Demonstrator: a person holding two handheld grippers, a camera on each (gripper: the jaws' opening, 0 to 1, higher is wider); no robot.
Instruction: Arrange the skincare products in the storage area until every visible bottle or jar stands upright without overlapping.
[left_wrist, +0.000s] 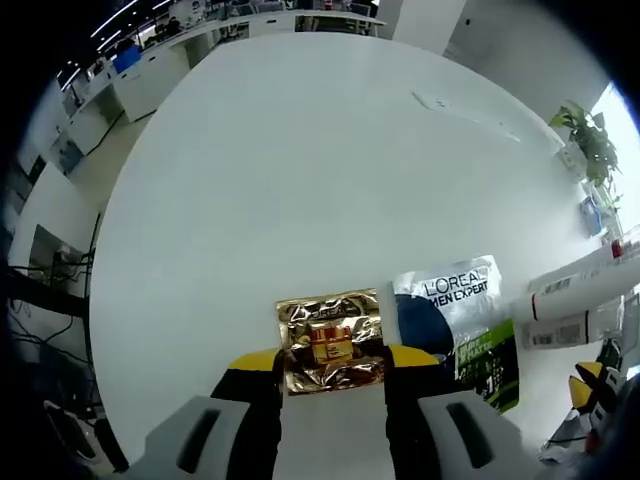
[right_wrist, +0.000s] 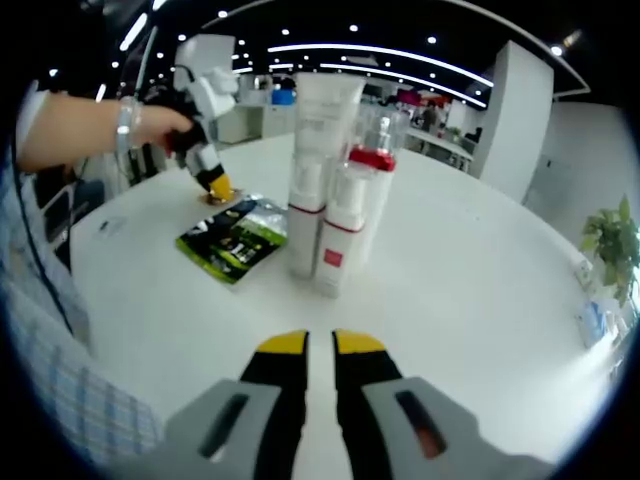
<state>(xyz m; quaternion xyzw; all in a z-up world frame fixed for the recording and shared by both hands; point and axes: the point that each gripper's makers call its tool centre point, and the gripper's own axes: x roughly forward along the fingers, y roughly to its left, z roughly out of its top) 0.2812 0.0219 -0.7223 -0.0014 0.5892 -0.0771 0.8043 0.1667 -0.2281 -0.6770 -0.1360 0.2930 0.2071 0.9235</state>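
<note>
On the white table (left_wrist: 300, 180), the left gripper (left_wrist: 332, 372) pinched a gold sachet (left_wrist: 331, 342) beside the green sachet (left_wrist: 470, 320). It looked light, crinkly and limp, probably best held by an edge. The right gripper (right_wrist: 320, 350) was clenched empty near the upright tubes (right_wrist: 335, 170).

Open-plan office: desk rows (left_wrist: 150, 70), ceiling light strips (right_wrist: 380, 55), potted plant (left_wrist: 590, 140).
</note>
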